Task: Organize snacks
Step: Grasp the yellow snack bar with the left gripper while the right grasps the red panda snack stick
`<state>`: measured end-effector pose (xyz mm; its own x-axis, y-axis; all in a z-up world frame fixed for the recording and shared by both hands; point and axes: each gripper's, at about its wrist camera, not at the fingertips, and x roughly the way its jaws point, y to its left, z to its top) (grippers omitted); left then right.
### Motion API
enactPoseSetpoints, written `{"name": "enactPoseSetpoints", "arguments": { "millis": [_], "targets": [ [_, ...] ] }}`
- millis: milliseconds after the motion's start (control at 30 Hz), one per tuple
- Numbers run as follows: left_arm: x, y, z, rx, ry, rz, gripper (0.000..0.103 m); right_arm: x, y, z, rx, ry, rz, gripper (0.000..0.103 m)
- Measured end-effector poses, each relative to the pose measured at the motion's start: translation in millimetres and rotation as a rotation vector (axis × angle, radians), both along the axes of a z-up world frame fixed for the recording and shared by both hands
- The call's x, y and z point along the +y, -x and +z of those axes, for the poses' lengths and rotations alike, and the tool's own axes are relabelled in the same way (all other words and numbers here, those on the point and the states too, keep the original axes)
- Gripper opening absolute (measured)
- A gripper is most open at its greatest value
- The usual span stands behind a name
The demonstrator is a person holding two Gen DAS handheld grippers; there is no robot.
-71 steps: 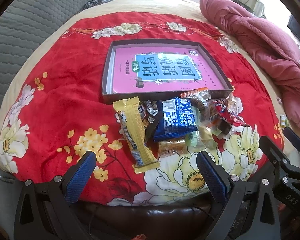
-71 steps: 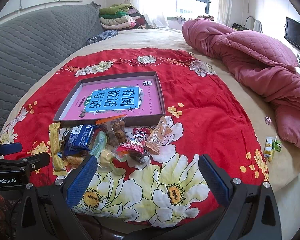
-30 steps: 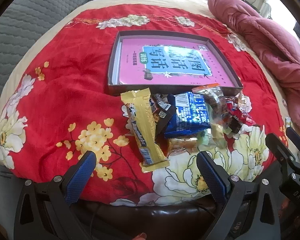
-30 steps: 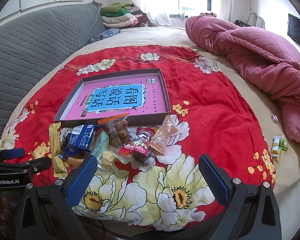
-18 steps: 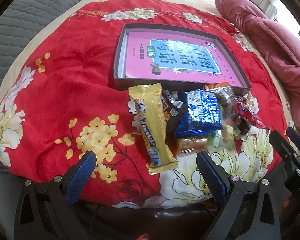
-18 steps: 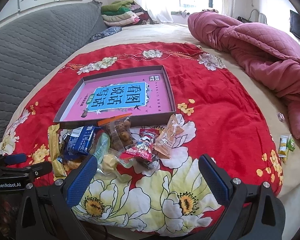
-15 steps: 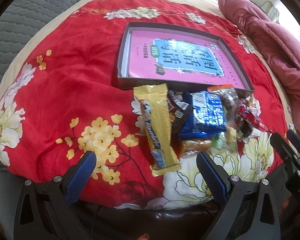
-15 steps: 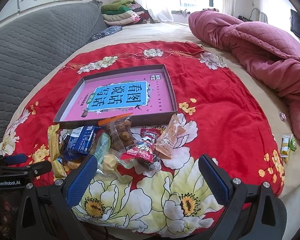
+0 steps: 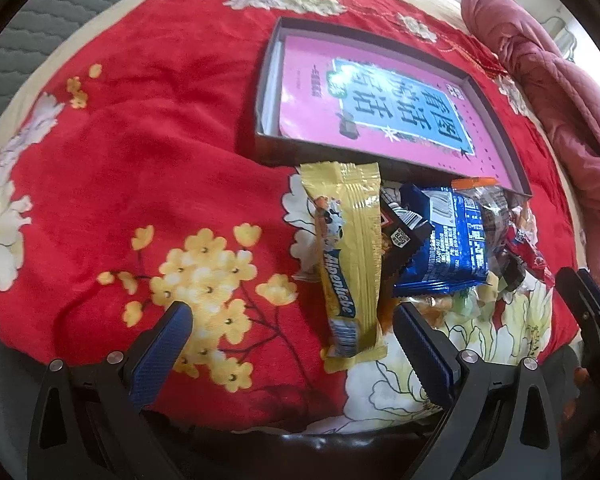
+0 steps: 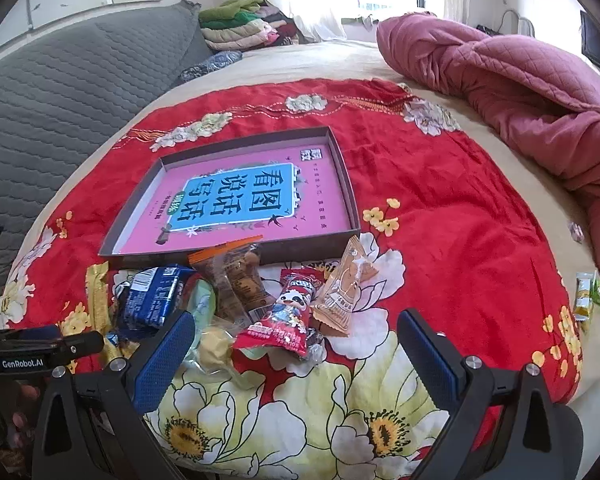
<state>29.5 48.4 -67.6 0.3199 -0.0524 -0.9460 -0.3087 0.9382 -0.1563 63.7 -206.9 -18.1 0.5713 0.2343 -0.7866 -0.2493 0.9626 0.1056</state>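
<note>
A pile of snacks lies on a red flowered cloth just in front of a shallow dark box [image 9: 496, 120] [image 10: 346, 168] with a pink printed sheet inside. A long yellow bar [image 9: 350, 256] lies at the pile's left, a blue packet [image 9: 448, 248] [image 10: 152, 300] beside it, then a clear bag of brown pieces [image 10: 236, 276], a red panda packet [image 10: 288, 320] and a tan packet [image 10: 344, 292]. My left gripper [image 9: 292, 332] is open, its right finger beside the yellow bar's near end. My right gripper [image 10: 296, 344] is open and empty, just short of the red packet.
A pink quilt [image 10: 520, 84] is heaped at the right of the bed. Grey quilted padding [image 10: 60, 92] runs along the left. Two small green and yellow packets [image 10: 586, 296] lie on the beige sheet off the cloth's right edge. Folded laundry [image 10: 240, 24] sits at the back.
Both grippers have moved closer to the snack pile; the left one has shifted left, so the yellow bar now sits by its right finger. Nothing was picked up.
</note>
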Motion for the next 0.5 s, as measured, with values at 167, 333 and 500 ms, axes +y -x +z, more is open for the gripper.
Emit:
{"name": "enactPoseSetpoints", "arguments": {
  "millis": [167, 333, 500],
  "targets": [
    [-5.1, -7.6, -3.4, -0.012, 0.007, -0.019, 0.1, -1.8, -7.5, -8.7, 0.041, -0.006, -0.016, 0.102],
    [-11.7, -14.1, -4.1, -0.023, -0.022, -0.04, 0.1, 4.1, -17.1, -10.8, 0.043, -0.004, -0.029, 0.102],
    [-11.8, -17.0, -5.7, -0.026, -0.012, -0.048, 0.096, 15.1, -27.0, -19.4, 0.05, 0.051, -0.019, 0.098]
  ]
}}
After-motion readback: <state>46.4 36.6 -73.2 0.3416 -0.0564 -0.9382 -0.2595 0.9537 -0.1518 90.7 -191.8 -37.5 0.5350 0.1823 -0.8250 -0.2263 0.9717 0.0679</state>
